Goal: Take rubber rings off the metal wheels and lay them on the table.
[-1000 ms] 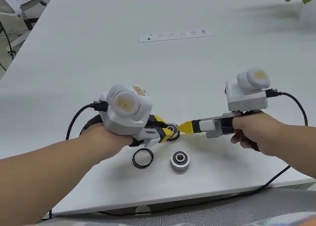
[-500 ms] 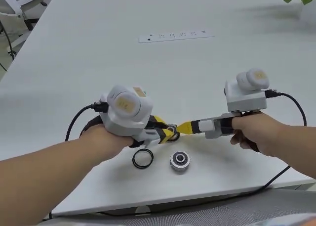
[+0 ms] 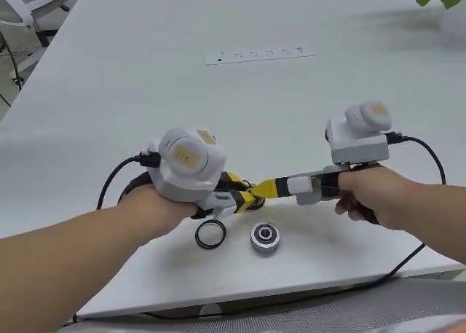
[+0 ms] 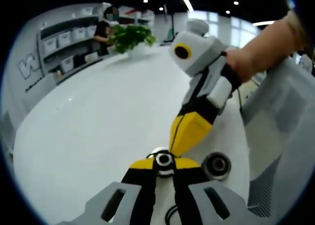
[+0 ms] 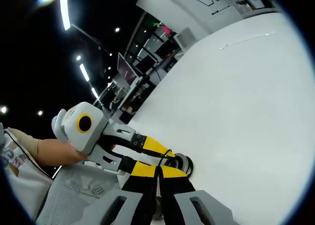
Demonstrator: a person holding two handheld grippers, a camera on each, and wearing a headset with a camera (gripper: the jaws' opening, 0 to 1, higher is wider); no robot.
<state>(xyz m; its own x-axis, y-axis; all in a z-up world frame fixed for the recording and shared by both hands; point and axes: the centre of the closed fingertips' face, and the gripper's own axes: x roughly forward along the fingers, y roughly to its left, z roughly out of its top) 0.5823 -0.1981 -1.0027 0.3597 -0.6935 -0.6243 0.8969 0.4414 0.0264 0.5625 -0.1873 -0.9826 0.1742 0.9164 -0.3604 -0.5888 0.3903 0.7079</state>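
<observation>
Clamping 1 metal wheel (image 4: 163,161) between jaws closed tight on its sides, the left gripper (image 3: 246,197) holds it near the 6 o'clock edge of the table (image 3: 145,71). From 3 o'clock the right gripper (image 3: 265,189) meets it with jaws pressed together, tips against that wheel; whether they pinch any rubber I cannot tell. Counted in the head view: 2 wheels, the second wheel (image 3: 265,236) lying at 6 o'clock of the held one, and 1 rubber ring (image 3: 210,233) flat on the table at 7 o'clock.

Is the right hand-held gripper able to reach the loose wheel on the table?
Probably yes: the loose wheel sits on bare table close beside the right hand-held gripper, nothing between, though its jaws are at the held wheel.
</observation>
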